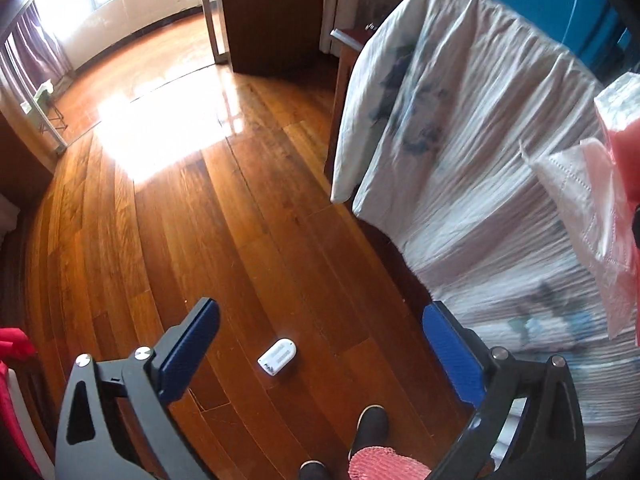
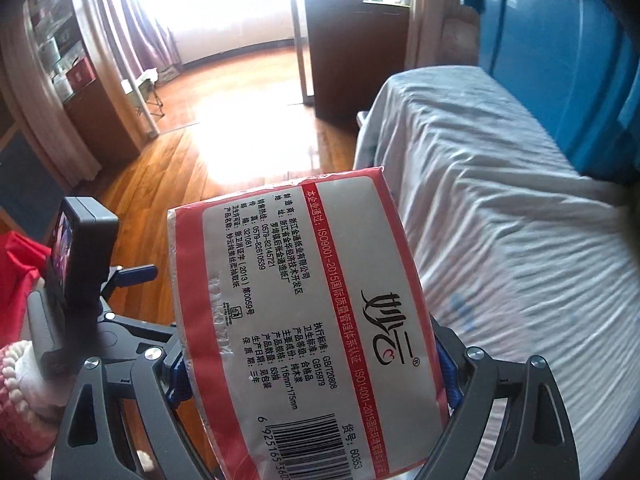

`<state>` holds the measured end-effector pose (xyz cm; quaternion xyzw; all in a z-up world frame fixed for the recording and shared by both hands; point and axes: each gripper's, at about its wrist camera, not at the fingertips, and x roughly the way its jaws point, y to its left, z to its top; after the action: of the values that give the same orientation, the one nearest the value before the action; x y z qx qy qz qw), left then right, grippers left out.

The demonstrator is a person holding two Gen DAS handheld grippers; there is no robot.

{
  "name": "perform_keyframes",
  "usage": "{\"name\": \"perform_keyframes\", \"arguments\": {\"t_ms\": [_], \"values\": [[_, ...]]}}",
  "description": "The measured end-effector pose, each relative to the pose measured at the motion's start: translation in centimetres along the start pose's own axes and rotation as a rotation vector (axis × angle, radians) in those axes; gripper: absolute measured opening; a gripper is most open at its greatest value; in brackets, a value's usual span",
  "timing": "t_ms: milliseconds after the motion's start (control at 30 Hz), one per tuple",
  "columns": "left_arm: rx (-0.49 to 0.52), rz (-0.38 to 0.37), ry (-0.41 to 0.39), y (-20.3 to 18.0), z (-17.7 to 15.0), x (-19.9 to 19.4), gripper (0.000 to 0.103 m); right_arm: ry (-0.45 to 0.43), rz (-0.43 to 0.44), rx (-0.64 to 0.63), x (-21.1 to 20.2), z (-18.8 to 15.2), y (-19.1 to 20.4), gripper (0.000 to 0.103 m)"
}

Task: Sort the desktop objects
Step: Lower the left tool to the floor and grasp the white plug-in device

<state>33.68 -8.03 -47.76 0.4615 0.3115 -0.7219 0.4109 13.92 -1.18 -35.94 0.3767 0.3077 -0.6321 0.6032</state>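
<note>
My right gripper [image 2: 312, 372] is shut on a red and silver pack of tissues [image 2: 304, 320], which fills the middle of the right wrist view with its printed back up. Blue pads [image 2: 180, 376] press on both of its sides. In the left wrist view the pack [image 1: 624, 152] shows at the right edge with a white tissue [image 1: 580, 208] hanging from it. My left gripper [image 1: 320, 306] stands wide open above the wooden floor, nothing between its fingers. A small white oblong object [image 1: 277, 357] lies on the floor below it.
A table under a creased white cloth [image 1: 480, 160] [image 2: 500, 220] stands to the right, with a blue panel [image 2: 560, 60] behind it. A person's dark shoes [image 1: 370, 424] stand on the floor [image 1: 180, 200]. A dark cabinet [image 1: 276, 16] stands farther back, and shelves [image 2: 64, 60] at the left.
</note>
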Motion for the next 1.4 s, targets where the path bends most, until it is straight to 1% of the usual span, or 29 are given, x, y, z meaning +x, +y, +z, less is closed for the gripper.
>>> {"name": "perform_keyframes", "arguments": {"t_ms": [133,233,333,433,533,633,700,767,867,900,967,1033,1100,1200,1300,1333,1400], "values": [[0.012,0.026,0.054,3.2,-6.0,8.4,0.103,0.03,0.031,-0.043,8.2,-4.5,2.0,0.091],[0.032,0.044,0.083,5.2,-10.9,16.1,0.103,0.058,0.049,-0.082,14.5,-7.7,3.1,0.091],[0.062,0.057,0.104,6.5,-15.0,23.2,0.103,0.087,0.063,-0.132,21.6,-11.4,4.0,0.091],[0.089,0.065,0.129,7.5,-19.1,31.0,0.103,0.107,0.085,-0.185,26.9,-14.4,4.7,0.091],[0.098,0.078,0.153,8.3,-21.9,37.3,0.103,0.117,0.083,-0.254,31.0,-16.4,5.6,0.09],[0.09,0.064,0.17,9.1,-23.5,41.6,0.102,0.12,0.076,-0.304,34.2,-18.1,6.4,0.09],[0.111,0.043,0.176,9.2,-24.4,43.7,0.101,0.123,0.071,-0.303,35.4,-18.8,6.7,0.09],[0.163,0.04,0.177,9.1,-25.1,45.2,0.101,0.125,0.066,-0.294,36.5,-19.4,6.8,0.09],[0.205,0.021,0.192,9.0,-26.1,47.2,0.1,0.122,0.062,-0.253,37.6,-20.1,6.6,0.09],[0.21,0.013,0.202,9.1,-26.3,47.9,0.099,0.124,0.058,-0.23,38.6,-20.3,6.5,0.09],[0.226,-0.004,0.213,9.3,-26.5,49.0,0.089,0.123,0.053,-0.176,39.7,-20.8,5.7,0.09],[0.251,-0.013,0.212,9.3,-26.6,50.1,0.089,0.113,0.048,-0.134,40.6,-20.5,5.1,0.09],[0.272,-0.038,0.214,9.1,-26.7,51.0,0.089,0.115,0.044,-0.114,42.0,-20.7,5.4,0.09],[0.309,-0.038,0.221,8.6,-27.2,52.5,0.085,0.133,0.028,-0.135,43.5,-22.0,6.6,0.09],[0.334,0.005,0.215,8.5,-27.8,53.8,0.078,0.152,0.02,-0.145,44.6,-22.9,7.2,0.09],[0.338,0.015,0.212,8.6,-27.8,54.0,0.071,0.157,0.017,-0.146,44.8,-23.0,7.3,0.09],[0.333,0.005,0.205,8.6,-27.9,54.1,0.071,0.166,0.009,-0.147,45.2,-23.0,7.3,0.09]]}}
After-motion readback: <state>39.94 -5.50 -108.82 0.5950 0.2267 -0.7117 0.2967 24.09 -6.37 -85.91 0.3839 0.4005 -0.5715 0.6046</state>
